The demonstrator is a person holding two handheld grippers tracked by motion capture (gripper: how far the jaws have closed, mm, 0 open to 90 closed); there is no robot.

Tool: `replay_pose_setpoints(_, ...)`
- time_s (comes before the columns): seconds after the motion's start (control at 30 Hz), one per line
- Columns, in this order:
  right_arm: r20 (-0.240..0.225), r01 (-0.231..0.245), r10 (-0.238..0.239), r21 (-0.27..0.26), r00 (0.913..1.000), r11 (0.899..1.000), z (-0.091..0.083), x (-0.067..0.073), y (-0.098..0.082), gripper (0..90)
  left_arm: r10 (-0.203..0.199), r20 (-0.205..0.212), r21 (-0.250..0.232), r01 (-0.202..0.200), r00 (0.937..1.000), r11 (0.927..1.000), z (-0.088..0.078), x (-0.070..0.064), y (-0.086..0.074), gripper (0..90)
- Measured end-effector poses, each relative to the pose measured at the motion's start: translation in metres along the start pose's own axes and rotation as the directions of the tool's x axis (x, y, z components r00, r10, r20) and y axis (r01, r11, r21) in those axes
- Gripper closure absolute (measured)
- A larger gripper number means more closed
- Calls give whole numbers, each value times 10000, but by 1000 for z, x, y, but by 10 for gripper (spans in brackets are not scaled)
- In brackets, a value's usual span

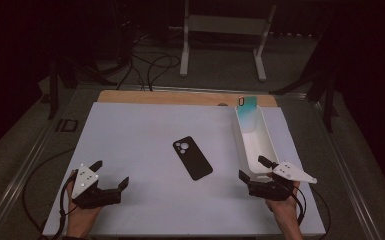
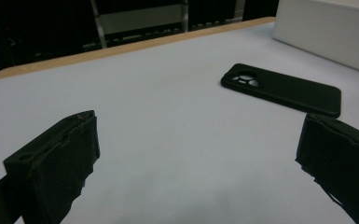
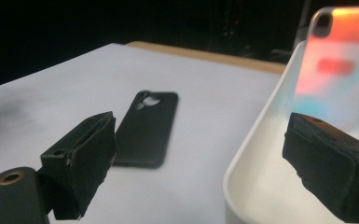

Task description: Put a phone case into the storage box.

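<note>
A black phone case [image 1: 192, 157] [image 2: 282, 89] [image 3: 147, 127] lies flat in the middle of the white table top, camera cutout toward the far side. A second, iridescent teal-to-orange case [image 1: 248, 113] [image 3: 335, 79] leans upright against the far end of a long white tray [image 1: 267, 145] [image 3: 256, 140]. My left gripper [image 1: 111, 174] [image 2: 196, 158] rests open at the near left, well short of the black case. Open too, my right gripper [image 1: 253, 168] [image 3: 200, 158] straddles the tray's near corner, one jaw inside and one outside.
The white sheet [image 1: 145, 135] covers a wooden table whose far edge [image 1: 180, 97] shows. A white metal stand [image 1: 225, 35] and cables lie on the dark floor beyond. Black cables trail from both grippers at the near edge.
</note>
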State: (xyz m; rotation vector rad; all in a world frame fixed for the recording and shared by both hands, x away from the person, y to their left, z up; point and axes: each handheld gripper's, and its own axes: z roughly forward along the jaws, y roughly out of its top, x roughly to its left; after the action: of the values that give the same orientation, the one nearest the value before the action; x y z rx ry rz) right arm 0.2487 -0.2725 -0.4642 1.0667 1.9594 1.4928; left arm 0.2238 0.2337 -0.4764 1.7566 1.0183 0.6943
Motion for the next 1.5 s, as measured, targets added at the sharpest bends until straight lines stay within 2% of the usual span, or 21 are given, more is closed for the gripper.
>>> replay_pose_setpoints(0.03, -187, 6, -6, -11, 9998, 10000, 0, 0, 0, 86, 8, -8, -58, -9, 10000, 10000, -1, -1, 1, 0)
replay_pose_setpoints(0.2, -227, 45, -46, -60, 9997, 10000, -2, 1, 3, 79, 16, 0, -121, -16, 10000, 9999, -2, -1, 1, 0)
replay_pose_setpoints(0.3, -412, -48, 51, 90, 9991, 9999, -1, 1, 6, 79, 18, -17, -110, -18, 10000, 9999, -2, 0, 1, 0)
replay_pose_setpoints(0.57, -286, 327, -316, 396, 9991, 9987, 2, 3, 27, 78, -15, -112, -94, 14, 9999, 10000, -2, 1, 0, 0)
replay_pose_setpoints(0.7, -388, 223, -202, 543, 9990, 9983, 5, 3, 43, 78, -32, -148, -94, 31, 9999, 10000, -3, 2, 0, 0)
replay_pose_setpoints(0.93, -596, 446, -383, 1088, 9975, 9931, 18, 9, 55, 73, -57, -164, -31, 56, 9998, 10000, -2, 2, -1, 0)
replay_pose_setpoints(1.2, -619, 642, -558, 1448, 9965, 9874, 34, 14, 66, 72, -108, -157, -19, 108, 9998, 9999, -1, 2, -2, 0)
replay_pose_setpoints(1.5, -742, 802, -658, 2118, 9951, 9740, 61, 20, 78, 72, -89, -152, 14, 89, 9998, 10000, -1, 3, -2, 0)
